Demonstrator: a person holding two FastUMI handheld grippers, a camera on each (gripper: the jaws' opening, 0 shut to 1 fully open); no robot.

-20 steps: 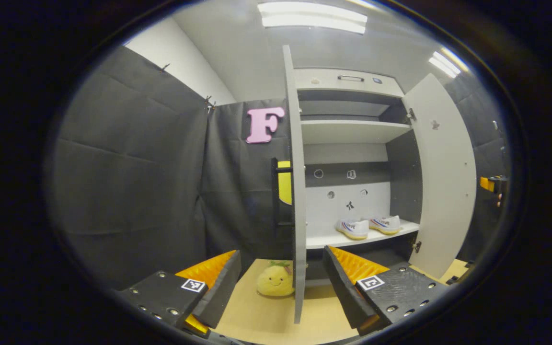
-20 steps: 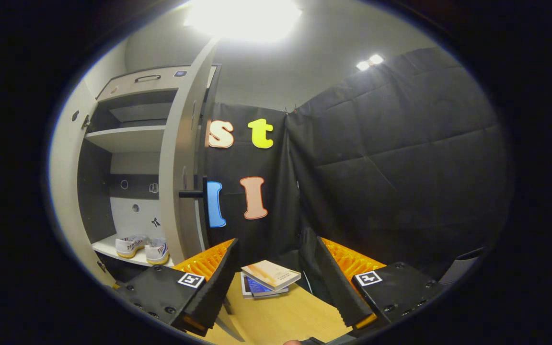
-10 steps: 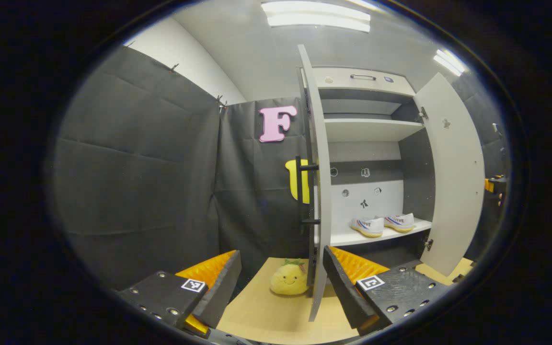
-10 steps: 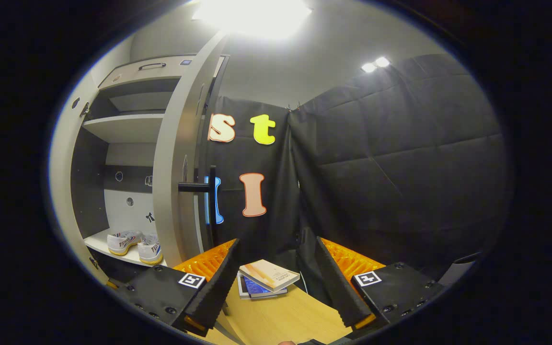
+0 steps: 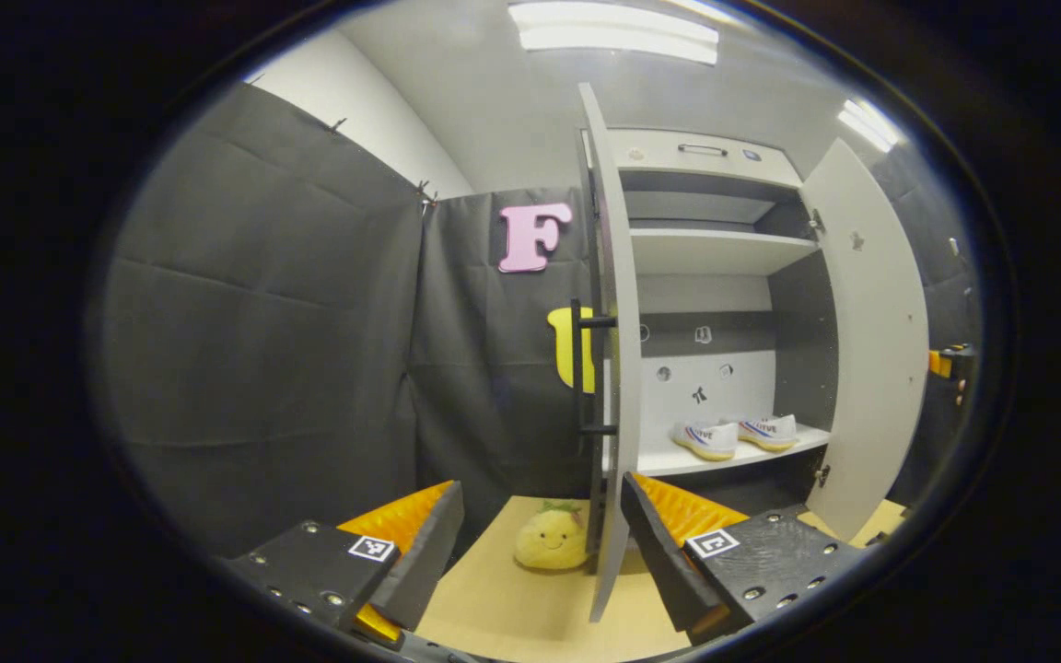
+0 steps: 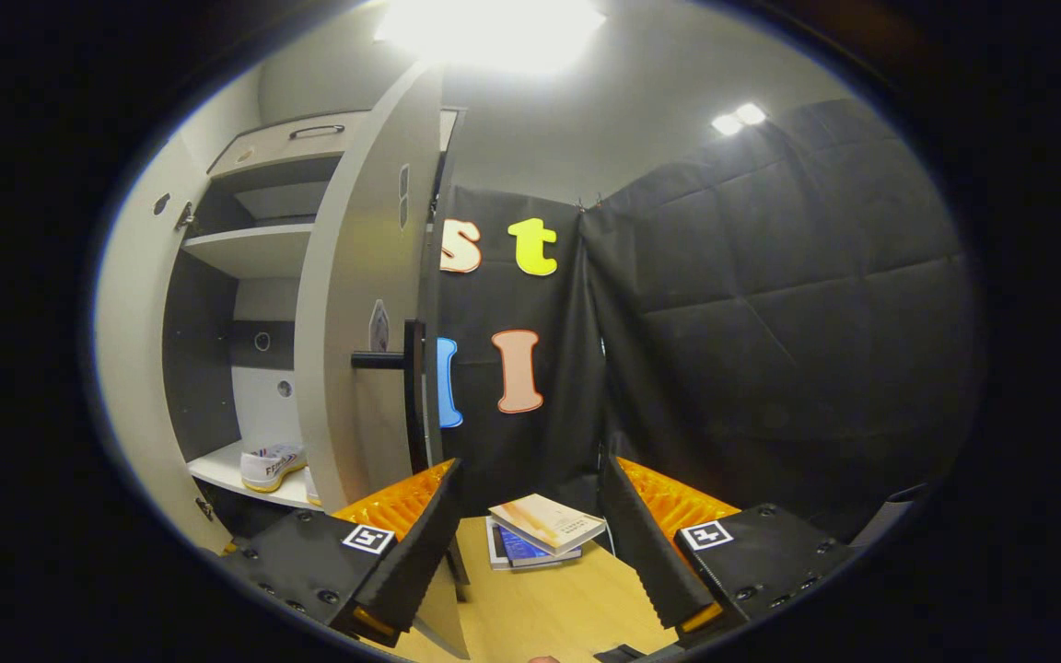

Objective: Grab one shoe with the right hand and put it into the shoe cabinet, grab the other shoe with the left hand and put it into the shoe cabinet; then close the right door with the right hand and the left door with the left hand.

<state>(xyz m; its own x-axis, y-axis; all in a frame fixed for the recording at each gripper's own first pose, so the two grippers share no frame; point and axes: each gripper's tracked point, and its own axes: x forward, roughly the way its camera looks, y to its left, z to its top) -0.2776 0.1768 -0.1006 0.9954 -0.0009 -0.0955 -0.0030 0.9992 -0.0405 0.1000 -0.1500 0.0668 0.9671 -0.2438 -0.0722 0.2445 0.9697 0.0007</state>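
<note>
Two white shoes, one (image 5: 706,439) and the other (image 5: 769,431), sit side by side on the lower shelf of the shoe cabinet (image 5: 724,249), soles down. Grey cabinet, both doors open: left door (image 5: 611,350) edge-on with black bar handle, right door (image 5: 867,331) swung wide, inner face showing.

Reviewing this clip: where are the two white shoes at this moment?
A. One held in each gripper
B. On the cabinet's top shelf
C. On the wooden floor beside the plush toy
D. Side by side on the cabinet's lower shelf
D: in the left gripper view both white shoes sit side by side on the lower shelf of the shoe cabinet, whose doors stand open.
</note>
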